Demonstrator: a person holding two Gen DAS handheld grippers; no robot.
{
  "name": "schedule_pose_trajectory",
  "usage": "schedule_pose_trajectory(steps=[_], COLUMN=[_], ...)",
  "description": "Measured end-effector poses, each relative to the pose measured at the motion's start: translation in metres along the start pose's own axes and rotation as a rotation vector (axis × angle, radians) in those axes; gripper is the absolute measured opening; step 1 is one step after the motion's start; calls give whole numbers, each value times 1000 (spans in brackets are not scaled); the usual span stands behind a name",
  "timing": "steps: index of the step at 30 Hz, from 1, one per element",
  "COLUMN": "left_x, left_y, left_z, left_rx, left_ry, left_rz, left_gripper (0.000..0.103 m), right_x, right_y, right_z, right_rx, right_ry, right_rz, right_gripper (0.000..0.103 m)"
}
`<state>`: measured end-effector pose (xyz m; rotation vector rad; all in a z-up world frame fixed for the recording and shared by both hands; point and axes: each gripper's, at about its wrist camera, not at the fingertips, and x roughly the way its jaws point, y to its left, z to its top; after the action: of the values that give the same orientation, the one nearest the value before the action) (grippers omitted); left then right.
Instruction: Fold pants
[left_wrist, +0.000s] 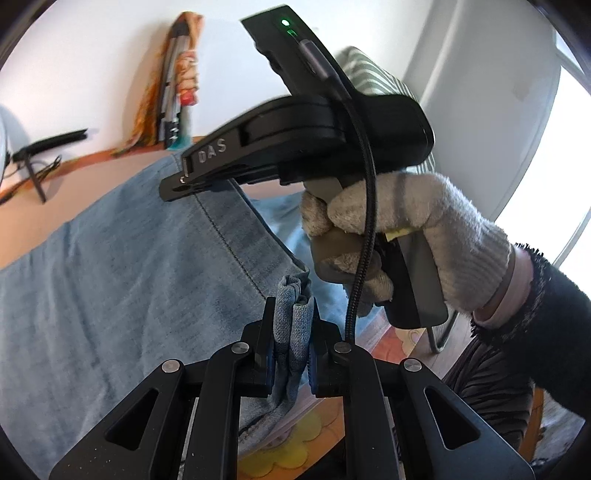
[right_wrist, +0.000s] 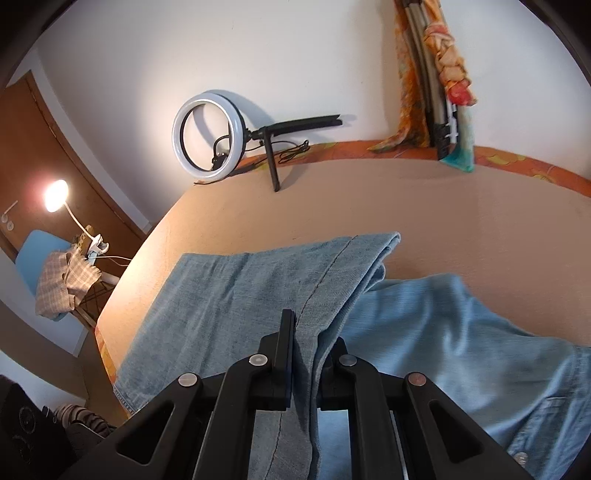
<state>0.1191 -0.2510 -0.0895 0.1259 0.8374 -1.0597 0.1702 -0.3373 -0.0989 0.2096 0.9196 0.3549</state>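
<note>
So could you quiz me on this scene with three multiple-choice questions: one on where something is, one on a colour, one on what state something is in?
1. Where does the ring light stand?
A. at the far edge of the table, by the wall
B. on the blue chair
C. on top of the pants

2. What colour are the pants?
A. black
B. light blue denim
C. red

3. What is the left gripper doing?
A. standing wide open over bare table
B. shut on a bunch of denim
C. holding a cable

Answers:
1 A: the right wrist view shows it at the table's back edge against the white wall.
2 B: both views show faded blue denim.
3 B: the left wrist view shows folded denim pinched between its fingers.
</note>
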Motion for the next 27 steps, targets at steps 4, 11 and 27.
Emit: schedule_pose_trajectory(steps=[4, 11, 27], left_x=[9, 27, 53], left_y=[-14, -28, -48], left_z=[4, 12, 27], left_rx=[22, 54, 76], left_ry=[-1, 7, 14], left_rz=[-23, -55, -108], left_gripper=[11, 11, 11], right_x=[-14, -30, -54], right_y=[-11, -34, -55], right_z=[-2, -6, -13], right_rx=[-2, 8, 12], right_ry=[-8, -8, -19], right_rz=[-26, -65, -123], right_gripper=[6, 6, 6])
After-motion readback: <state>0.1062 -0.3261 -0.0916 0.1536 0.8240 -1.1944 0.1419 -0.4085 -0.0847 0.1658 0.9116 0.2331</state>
